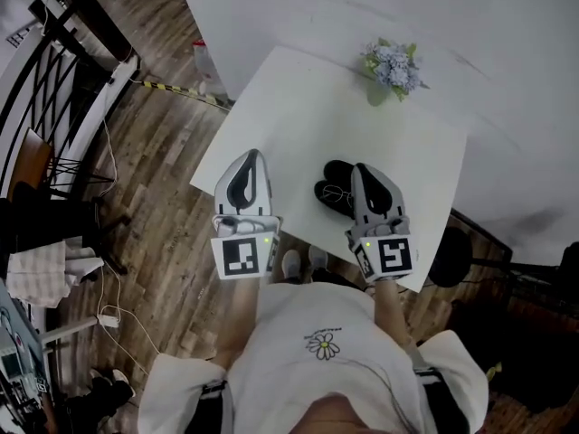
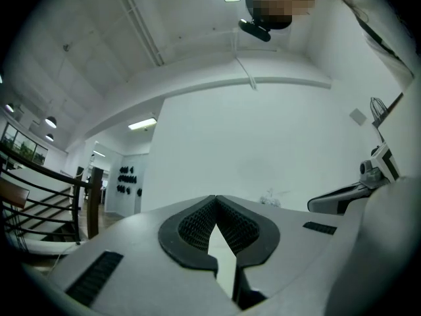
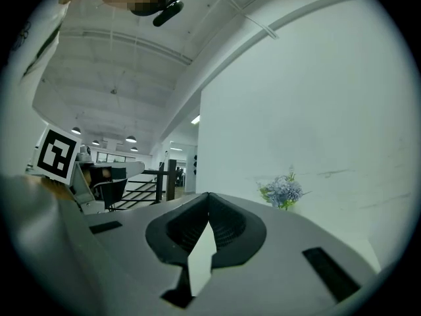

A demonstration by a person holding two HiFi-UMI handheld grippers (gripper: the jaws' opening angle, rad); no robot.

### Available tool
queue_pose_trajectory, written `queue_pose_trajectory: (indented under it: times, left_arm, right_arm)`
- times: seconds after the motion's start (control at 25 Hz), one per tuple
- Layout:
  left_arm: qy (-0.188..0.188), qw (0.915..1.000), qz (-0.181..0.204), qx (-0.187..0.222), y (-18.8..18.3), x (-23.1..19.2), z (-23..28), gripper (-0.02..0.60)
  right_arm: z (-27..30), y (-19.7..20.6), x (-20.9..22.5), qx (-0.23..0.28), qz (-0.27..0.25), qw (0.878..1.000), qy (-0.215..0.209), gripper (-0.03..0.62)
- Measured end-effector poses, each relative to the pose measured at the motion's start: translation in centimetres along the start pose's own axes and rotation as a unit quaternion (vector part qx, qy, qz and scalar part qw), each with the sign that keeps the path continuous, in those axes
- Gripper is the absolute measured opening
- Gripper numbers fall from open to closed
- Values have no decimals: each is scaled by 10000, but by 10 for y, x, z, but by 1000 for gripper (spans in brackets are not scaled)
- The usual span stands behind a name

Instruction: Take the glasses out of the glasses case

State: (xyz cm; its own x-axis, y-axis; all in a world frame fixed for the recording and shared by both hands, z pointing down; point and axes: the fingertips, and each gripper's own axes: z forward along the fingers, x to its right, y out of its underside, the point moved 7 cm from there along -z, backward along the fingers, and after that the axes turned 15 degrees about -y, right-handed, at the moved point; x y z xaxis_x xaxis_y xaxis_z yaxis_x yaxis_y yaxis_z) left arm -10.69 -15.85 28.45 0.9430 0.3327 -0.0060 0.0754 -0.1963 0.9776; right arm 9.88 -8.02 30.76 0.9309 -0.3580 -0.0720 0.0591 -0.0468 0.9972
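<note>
The grey left gripper (image 1: 252,155) and grey right gripper (image 1: 361,167) hover level above the white square table (image 1: 298,107), jaws pressed together on nothing, seemingly poised to approach the black glasses case (image 1: 333,186) lying just beside the right one's tip, glasses apparently not yet out.

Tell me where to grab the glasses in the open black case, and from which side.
Probably the thin frame's middle, from above: the glasses lie flat in the open case, whose walls would likely block a sideways approach. The right gripper is nearest; finer detail is too small to tell.
</note>
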Motion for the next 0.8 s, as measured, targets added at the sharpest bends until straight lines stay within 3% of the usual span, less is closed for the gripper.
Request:
queue_pose_trajectory:
  times: [0.2,0.44,0.52,0.56,0.6,0.8]
  left_arm:
    - [-96,9994,291,147,-4,9,15,17]
    - [-189,9995,225,101,-2,19,19,17]
    - [-187,9995,214,136,-2,21,22,17]
    - [-177,9995,221,169,-2,22,23,17]
    - [-167,9994,234,197,-3,23,24,17]
    - [-136,9996,192,141,-2,26,25,17]
  right_arm:
    - [-2,1,17,14,-122,9999,20,9]
    - [-6,5,35,42,29,9999,120,9]
    - [0,8,38,-137,138,9996,-200,11]
    - [4,11,38,-295,206,9983,-463,47]
    - [9,15,38,-475,258,9959,-721,127]
    - [21,36,36,-1402,24,9775,-1576,146]
